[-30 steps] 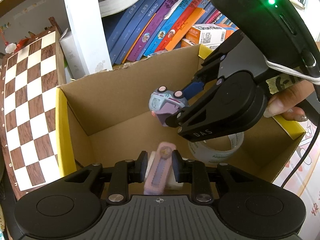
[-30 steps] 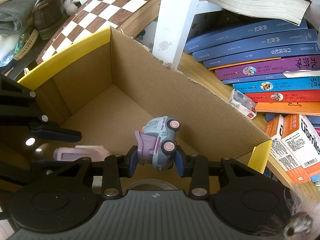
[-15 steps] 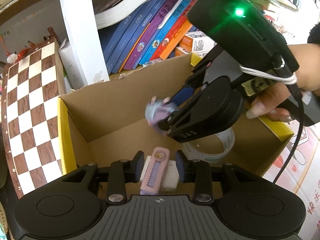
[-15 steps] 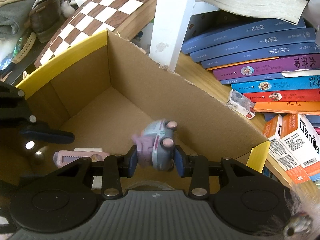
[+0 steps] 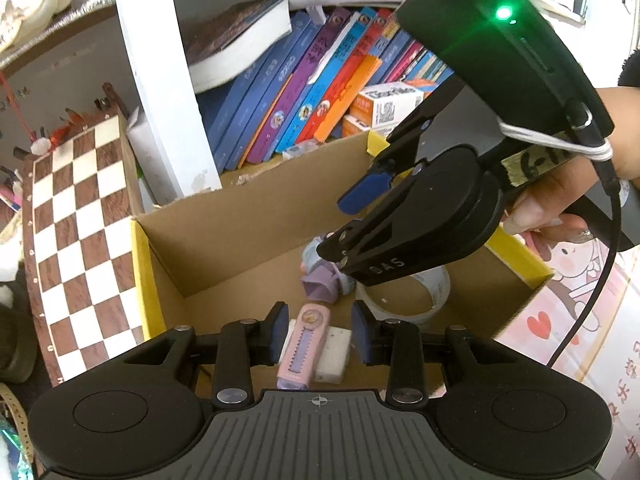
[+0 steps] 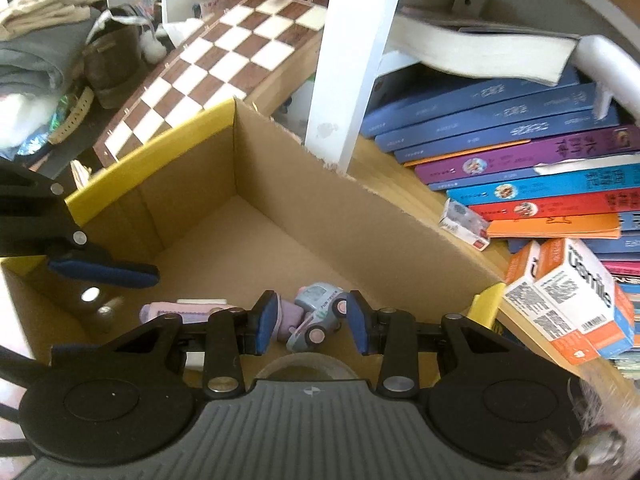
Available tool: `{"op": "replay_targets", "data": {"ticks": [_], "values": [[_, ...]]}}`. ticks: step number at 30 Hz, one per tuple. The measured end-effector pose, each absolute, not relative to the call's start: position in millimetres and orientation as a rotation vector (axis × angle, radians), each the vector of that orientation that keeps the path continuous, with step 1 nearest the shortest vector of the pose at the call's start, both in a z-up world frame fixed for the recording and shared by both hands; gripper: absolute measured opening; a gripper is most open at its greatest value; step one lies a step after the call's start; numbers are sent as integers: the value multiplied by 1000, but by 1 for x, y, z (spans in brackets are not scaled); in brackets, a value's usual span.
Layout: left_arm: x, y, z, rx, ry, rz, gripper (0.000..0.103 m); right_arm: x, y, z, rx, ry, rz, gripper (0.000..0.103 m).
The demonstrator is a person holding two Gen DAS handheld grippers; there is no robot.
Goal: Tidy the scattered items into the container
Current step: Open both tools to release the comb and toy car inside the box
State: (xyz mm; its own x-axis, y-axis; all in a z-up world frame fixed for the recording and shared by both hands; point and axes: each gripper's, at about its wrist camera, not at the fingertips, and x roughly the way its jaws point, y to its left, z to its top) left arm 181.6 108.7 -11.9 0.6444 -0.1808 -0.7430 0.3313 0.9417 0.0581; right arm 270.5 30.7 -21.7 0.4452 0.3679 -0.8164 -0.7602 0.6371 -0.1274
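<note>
The right gripper [image 5: 362, 220] is built in black plastic, fitted with blue pads [image 5: 362, 194], silver screws and a green indicator light [image 5: 503, 13].

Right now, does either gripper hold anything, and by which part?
Nothing is held. The toy car and pink case lie free in the box, between open jaws.

Matt corrugated cardboard box [image 6: 360, 216]; glossy books [image 6: 520, 152]
</note>
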Motion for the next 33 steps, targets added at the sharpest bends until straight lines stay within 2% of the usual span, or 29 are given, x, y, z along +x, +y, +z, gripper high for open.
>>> {"op": "replay_targets", "data": {"ticks": [10, 11, 13, 19, 25, 33], "values": [[147, 99, 13, 206, 779, -276, 36, 235, -3, 14, -460, 779, 733, 36], [143, 99, 16, 206, 774, -270, 39, 231, -7, 18, -449, 771, 732, 36], [134, 99, 23, 208, 757, -251, 54, 221, -18, 26, -427, 757, 728, 36], [102, 92, 39, 208, 715, -206, 73, 182, -52, 43, -359, 733, 715, 39], [77, 83, 47, 183, 688, -180, 82, 140, -84, 51, -310, 717, 689, 46], [56, 70, 46, 151, 684, -180, 83, 105, -123, 48, -272, 728, 623, 48]]}}
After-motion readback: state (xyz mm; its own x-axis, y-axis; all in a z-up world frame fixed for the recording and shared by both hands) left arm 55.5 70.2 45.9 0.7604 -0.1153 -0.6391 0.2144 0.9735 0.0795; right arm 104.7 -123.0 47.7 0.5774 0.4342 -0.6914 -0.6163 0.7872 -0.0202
